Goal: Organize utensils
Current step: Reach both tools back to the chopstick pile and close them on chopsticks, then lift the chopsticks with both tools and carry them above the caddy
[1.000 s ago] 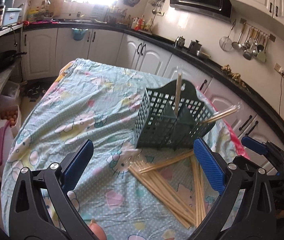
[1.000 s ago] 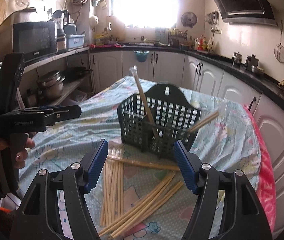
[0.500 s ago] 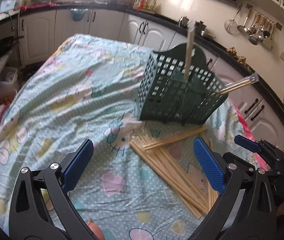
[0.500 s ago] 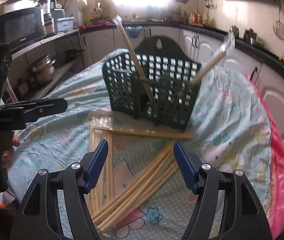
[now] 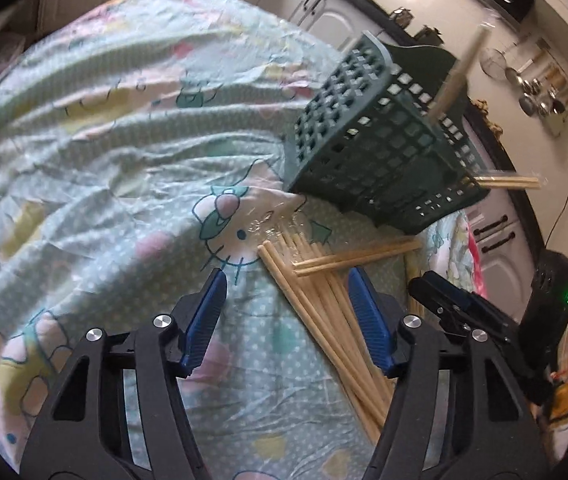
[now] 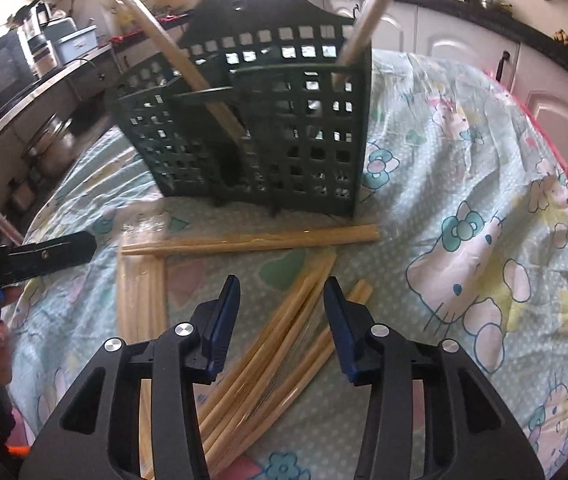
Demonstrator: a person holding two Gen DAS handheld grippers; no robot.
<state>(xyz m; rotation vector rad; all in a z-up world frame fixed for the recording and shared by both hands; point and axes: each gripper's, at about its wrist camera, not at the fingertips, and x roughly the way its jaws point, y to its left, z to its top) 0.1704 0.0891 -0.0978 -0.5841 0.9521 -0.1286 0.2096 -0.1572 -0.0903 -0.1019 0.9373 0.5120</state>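
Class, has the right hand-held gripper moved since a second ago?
Yes. The right hand-held gripper moved down and forward toward the green basket, now over the chopsticks.

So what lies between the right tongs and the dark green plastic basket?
Loose wooden chopsticks on the cloth, one pair crosswise before the basket; right wrist view.

Dark green grid-holed basket [image 6: 268,128]; pale tan chopsticks [image 6: 252,238]; mint polka-dot cartoon-cat tablecloth [image 5: 84,152], pink edge at 3 o'clock; blue gripper pads [image 6: 224,320].

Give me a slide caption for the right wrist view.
Open right gripper hovers over loose chopsticks before the green basket.
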